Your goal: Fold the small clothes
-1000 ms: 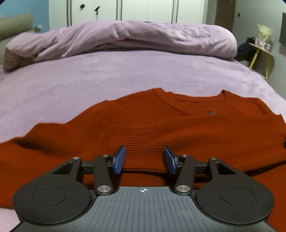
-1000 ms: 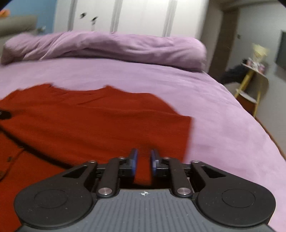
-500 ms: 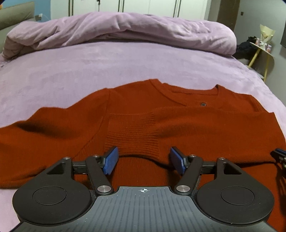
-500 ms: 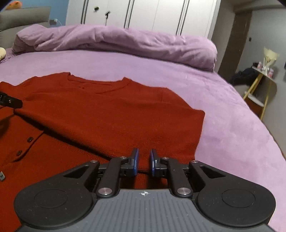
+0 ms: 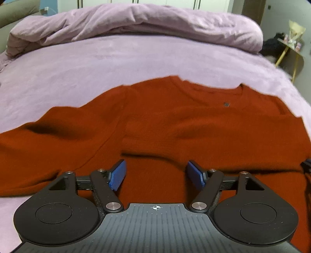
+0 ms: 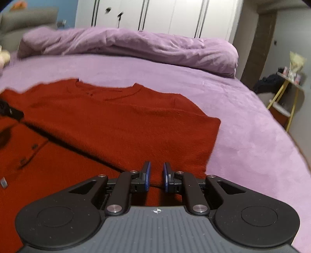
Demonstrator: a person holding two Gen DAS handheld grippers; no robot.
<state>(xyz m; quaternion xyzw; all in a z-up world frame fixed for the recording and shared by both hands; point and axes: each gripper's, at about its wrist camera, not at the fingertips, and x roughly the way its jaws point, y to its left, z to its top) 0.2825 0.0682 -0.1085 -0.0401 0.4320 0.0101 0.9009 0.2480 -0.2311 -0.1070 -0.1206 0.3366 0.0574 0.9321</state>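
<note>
1. We see a rust-red knitted cardigan (image 5: 194, 126) lying flat on the lilac bed cover (image 5: 97, 64), neckline toward the far side of the bed
2. One sleeve is folded across the chest, its ribbed cuff (image 5: 147, 140) resting near the middle of the garment; the other sleeve stretches out to the left in the left wrist view
3. Our left gripper (image 5: 156, 175) hovers over the lower front of the cardigan with its jaws opening; the blue pads (image 5: 117, 175) stand wide apart, with cloth below them but nothing pinched
4. Our right gripper (image 6: 156, 176) sits at the right side of the cardigan (image 6: 116, 124), near the folded edge; its jaws are nearly closed with a narrow gap, and red cloth shows in that gap, but we cannot tell whether the pads pinch it
5. A dark button (image 5: 226, 104) shows below the neckline, and more buttons (image 6: 34, 146) run down the front
6. A bunched lilac duvet (image 6: 136, 46) lies along the far edge of the bed, white wardrobe doors (image 6: 155, 15) behind it
7. A yellow-legged side table (image 6: 287, 93) stands right of the bed
</note>
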